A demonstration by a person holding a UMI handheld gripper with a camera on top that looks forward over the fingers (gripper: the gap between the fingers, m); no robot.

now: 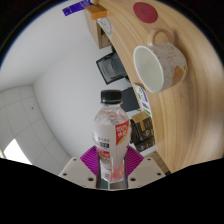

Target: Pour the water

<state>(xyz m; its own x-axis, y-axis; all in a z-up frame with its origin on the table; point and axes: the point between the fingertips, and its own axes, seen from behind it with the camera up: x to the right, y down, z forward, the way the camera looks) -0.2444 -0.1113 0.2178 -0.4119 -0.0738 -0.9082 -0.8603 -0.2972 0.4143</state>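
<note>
My gripper is shut on a clear plastic water bottle with a black cap and a red and white label; both purple pads press on its sides. The view is tilted, so the wooden table runs up the right side. A cream cup with pink spots and a handle stands on that table, beyond the bottle's cap and apart from it. The bottle is held off the table, its cap pointing toward the cup's side.
A pink round coaster lies on the table past the cup. A dark box and several small packets sit at the table's edge near the bottle. A pale wall and tiled floor fill the other side.
</note>
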